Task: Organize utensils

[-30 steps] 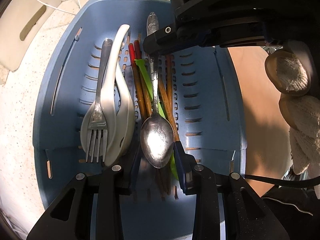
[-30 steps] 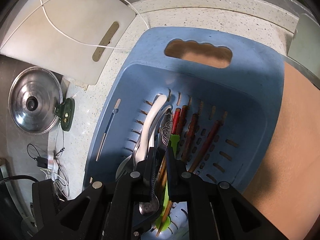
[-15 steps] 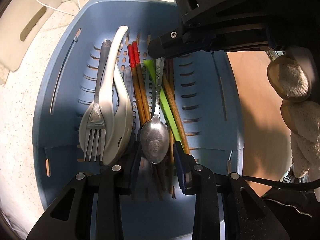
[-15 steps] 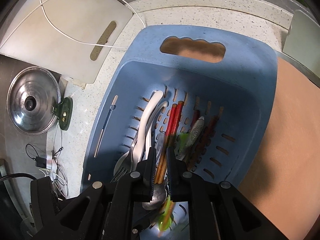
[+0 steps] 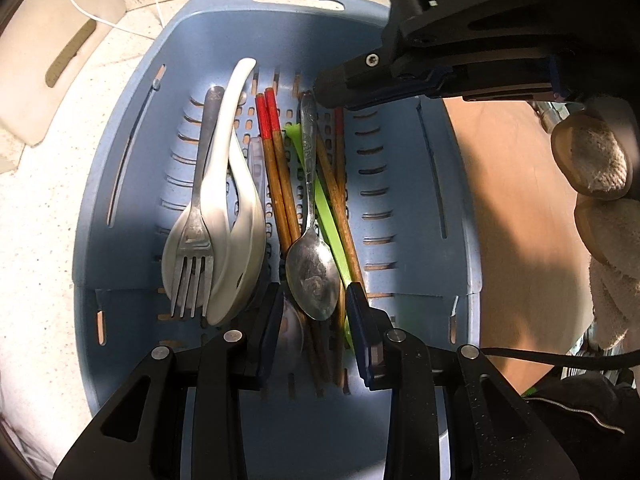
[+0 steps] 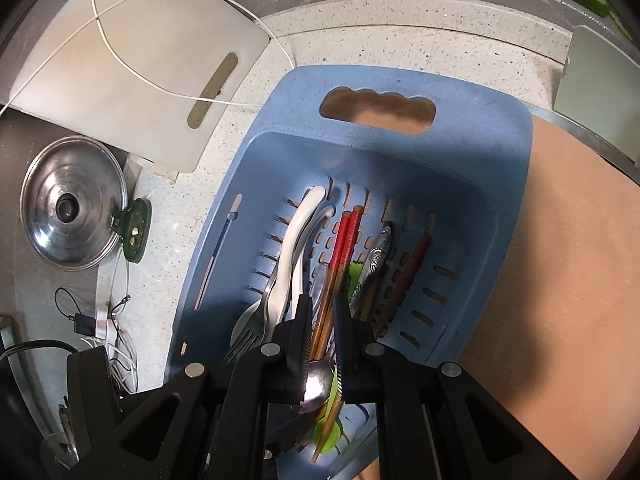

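Utensils lie lengthwise in a blue slotted basket [image 5: 120, 208] that sits on a speckled desk [image 5: 36, 208]. In the left wrist view a metal fork [image 5: 194, 240] rests on top of white spoons [image 5: 236, 216] in the left half of the basket, tines toward the bottom of the frame. Right of them run red-tipped wooden chopsticks [image 5: 278, 168], a green plastic stick [image 5: 326, 212] and more brown chopsticks. A metal spoon [image 5: 312, 268] lies over these, bowl toward the lower centre and its patterned handle reaching up toward the upper centre.

The left gripper [image 5: 314, 316] fills the bottom of that frame. Its fingers [image 5: 268, 320] stand apart on either side of the spoon's bowl, just beside it, with gaps showing on both sides, so they grip nothing.

The right gripper [image 5: 324, 94] comes in from the upper right of the same view, its tips just above and right of the spoon handle's end; whether they touch it cannot be told. In the right wrist view its fingers [image 6: 302, 328] are nearly shut with only a narrow slit between them, chopsticks and the spoon's bowl showing through the slit farther below; nothing is clamped.

A gloved hand [image 5: 600, 184] shows at the right edge. A white cutting board [image 6: 132, 60] and a steel pot lid [image 6: 72, 204] lie at the left in the right wrist view.
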Motion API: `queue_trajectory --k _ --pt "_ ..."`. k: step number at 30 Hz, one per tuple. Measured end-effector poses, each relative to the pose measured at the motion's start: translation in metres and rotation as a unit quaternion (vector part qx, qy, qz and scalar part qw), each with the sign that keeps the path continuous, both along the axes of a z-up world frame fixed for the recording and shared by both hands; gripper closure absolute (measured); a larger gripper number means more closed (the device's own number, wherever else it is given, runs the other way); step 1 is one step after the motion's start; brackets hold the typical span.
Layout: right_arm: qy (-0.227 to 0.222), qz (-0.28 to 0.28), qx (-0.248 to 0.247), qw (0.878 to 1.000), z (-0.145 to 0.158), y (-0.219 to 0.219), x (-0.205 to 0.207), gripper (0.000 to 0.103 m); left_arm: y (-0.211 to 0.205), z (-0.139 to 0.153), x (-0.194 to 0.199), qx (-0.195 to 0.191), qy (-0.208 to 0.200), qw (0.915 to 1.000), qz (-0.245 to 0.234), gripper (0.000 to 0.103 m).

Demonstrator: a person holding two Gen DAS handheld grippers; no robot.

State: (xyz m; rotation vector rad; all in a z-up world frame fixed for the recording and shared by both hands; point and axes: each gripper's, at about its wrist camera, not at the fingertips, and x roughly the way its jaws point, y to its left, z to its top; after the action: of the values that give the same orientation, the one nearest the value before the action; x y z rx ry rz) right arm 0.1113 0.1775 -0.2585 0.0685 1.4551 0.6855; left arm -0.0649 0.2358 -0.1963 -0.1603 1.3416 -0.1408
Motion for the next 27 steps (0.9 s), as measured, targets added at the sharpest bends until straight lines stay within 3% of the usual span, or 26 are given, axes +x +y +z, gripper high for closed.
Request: queue_trajectory --k 4,10,13,19,27 --pt "-0.002 -0.003 0.004 1.000 0.004 -0.006 -0.001 0.093 -0.001 0.004 -0.001 0.002 -0.004 1.0000 0.004 0.073" --pt "0.001 -0.007 0.006 1.000 0.005 -0.013 -0.004 0.084 0.000 0.008 -0.006 0.009 -0.008 0.9999 0.011 0.071" --pt "-0.001 -0.009 0.008 1.000 0.007 -0.018 -0.006 0.077 0.000 0.010 -0.009 0.014 -0.012 0.9997 0.016 0.057" --pt "-0.020 -0.005 0.006 1.000 0.016 -0.031 -0.011 0.066 -0.005 0.017 -0.016 0.031 -0.024 0.9988 0.028 0.048" --pt "-0.043 0.011 0.026 0.999 0.034 -0.056 -0.024 0.059 -0.004 0.040 -0.034 0.046 -0.065 0.9943 0.072 0.047"
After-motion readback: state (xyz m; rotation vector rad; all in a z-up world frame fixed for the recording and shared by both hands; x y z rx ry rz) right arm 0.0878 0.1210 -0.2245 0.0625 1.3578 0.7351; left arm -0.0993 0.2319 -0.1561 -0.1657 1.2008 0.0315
